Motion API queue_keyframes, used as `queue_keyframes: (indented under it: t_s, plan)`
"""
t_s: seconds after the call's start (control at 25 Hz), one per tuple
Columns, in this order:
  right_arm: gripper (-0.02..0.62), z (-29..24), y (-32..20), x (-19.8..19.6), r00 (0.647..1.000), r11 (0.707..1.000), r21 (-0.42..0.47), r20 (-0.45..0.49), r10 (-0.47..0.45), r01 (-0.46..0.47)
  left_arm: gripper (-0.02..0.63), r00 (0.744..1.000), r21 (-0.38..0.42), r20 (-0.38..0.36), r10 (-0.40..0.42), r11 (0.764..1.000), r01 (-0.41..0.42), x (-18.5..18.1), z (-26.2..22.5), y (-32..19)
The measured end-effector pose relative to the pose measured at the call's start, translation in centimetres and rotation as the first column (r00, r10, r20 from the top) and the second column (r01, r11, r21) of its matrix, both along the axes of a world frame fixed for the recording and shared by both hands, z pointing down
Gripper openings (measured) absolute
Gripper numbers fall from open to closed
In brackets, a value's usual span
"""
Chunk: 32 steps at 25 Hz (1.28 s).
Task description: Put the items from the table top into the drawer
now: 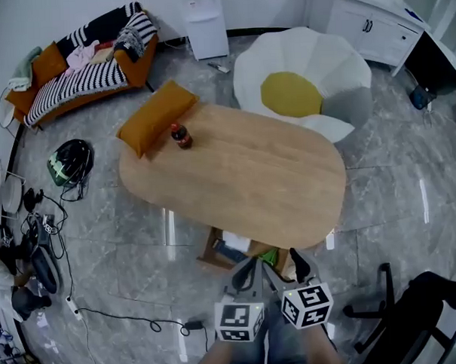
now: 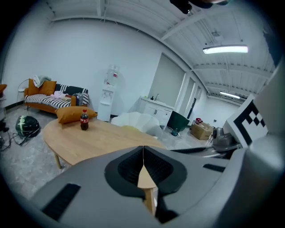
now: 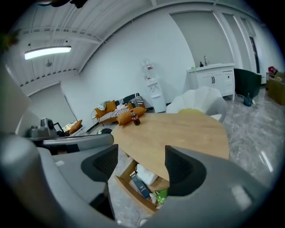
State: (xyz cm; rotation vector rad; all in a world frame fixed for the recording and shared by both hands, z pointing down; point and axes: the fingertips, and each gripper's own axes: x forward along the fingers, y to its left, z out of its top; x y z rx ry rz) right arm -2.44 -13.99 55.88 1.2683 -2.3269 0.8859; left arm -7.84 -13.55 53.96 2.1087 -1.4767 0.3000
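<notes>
Reaching comes first: the bottle [image 1: 181,135] stands upright at the upper-left end of the bench [image 1: 251,184], just beside the cushion [image 1: 156,115] and well apart from both grippers at bottom centre. It lies up and left of you, so your left gripper [image 1: 251,273] sits slightly nearer, but its fingers [image 2: 129,167] are pressed together on nothing. The right gripper [image 1: 298,263] has its fingers [image 3: 104,162] apart and empty. The drawer [image 1: 216,255] stands open under the near edge, just ahead of you. Approach over bare bench; the cushion crowds the bottle's left side.
</notes>
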Motion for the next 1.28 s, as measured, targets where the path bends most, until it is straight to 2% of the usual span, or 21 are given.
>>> queue_keyframes:
  t_s: [0.24,0.48,0.68,0.84,1.0,1.28]
  plan:
    - [0.305,-7.2,-1.0,0.5,0.999,0.992,0.123,0.017,0.04,-0.042,0.011,0.999,0.089,-0.029,0.015,0.996,-0.012,0.1,-6.1,-1.3]
    - [0.253,-13.5,-0.4,1.0,0.998,0.963,0.261,0.003,0.062,-0.061,0.011,0.999,0.192,-0.049,-0.013,0.981,0.023,-0.5,-12.2,-1.2]
    - [0.21,-19.4,0.1,0.6,0.998,0.912,0.408,-0.009,0.056,-0.048,0.011,1.0,0.304,0.01,0.004,0.953,-0.007,-0.8,-17.1,-0.2]
    - [0.181,-23.7,0.3,0.1,0.999,0.858,0.512,-0.019,0.038,-0.023,0.011,1.0,0.367,0.004,0.004,0.93,-0.005,-0.8,-20.4,0.0]
    - [0.136,-26.7,1.2,0.1,0.999,0.829,0.559,0.004,0.033,-0.029,0.011,1.0,0.425,0.005,-0.004,0.905,0.001,-0.6,-24.1,0.4]
    - [0.056,-31.6,2.7,-0.1,0.999,0.76,0.65,-0.013,0.041,-0.022,0.011,1.0,0.535,0.014,0.023,0.844,-0.027,0.1,-29.8,2.6]
